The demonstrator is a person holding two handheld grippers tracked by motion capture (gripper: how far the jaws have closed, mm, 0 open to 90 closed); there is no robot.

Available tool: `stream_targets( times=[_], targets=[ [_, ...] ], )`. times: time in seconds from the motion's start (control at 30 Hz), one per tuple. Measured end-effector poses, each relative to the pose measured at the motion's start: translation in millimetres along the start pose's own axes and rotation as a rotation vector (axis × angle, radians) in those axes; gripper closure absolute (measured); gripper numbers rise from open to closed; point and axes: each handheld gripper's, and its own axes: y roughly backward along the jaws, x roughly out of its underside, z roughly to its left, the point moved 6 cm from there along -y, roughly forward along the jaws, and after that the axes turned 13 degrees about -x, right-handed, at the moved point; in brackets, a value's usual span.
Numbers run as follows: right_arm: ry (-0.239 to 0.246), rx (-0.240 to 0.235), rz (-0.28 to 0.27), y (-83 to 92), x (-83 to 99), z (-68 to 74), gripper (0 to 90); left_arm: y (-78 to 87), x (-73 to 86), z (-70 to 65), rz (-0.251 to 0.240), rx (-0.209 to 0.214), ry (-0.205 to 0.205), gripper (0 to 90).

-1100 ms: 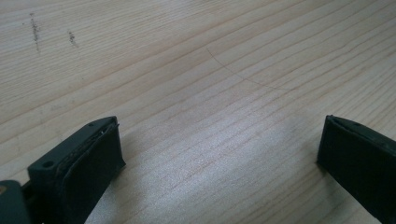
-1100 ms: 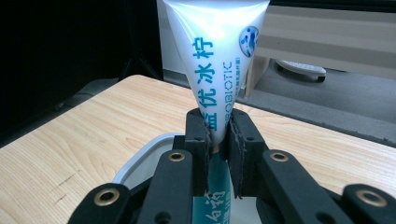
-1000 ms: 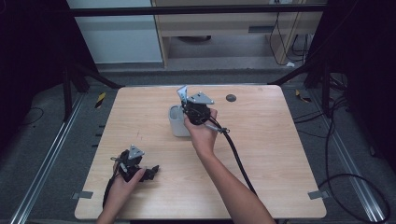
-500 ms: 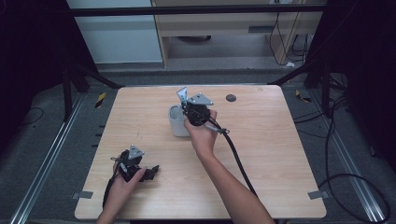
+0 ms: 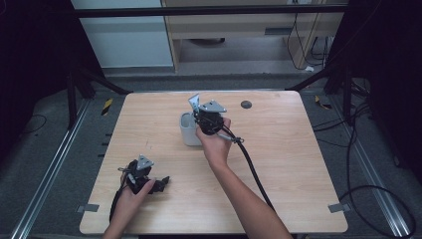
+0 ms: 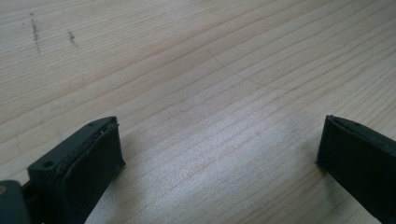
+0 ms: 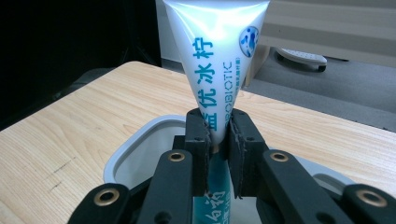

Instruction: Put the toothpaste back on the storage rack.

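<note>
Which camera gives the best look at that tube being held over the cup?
The right gripper view: the tube stands close up, its printed lettering readable, pinched between the right gripper above the cup. The high view shows a small pale sliver of it; the left gripper view looks at the table.

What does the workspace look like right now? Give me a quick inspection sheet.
Surface: wooden table, faint scuffs, dark round spot near the far edge.
Job's things: tube pinched upright over the grey cup.
Clutter: nothing seen.
Grippers: right hand-held gripper shut on the tube; left hand-held gripper open, low over bare wood near the front left.
Cables: right cable trails back across the table; more cables on the floor at right.
Surroundings: grey floor, metal rails, cabinets behind.
</note>
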Motion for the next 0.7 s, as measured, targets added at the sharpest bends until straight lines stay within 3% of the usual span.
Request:
stream_targets(
  times=[0.7],
  targets=[
    [-0.008, 0.001, 0.039, -3.7, 3.7, -0.5, 79.1, 0.0, 0.0, 0.0, 0.000, 0.000, -0.001, 0.0]
  ],
)
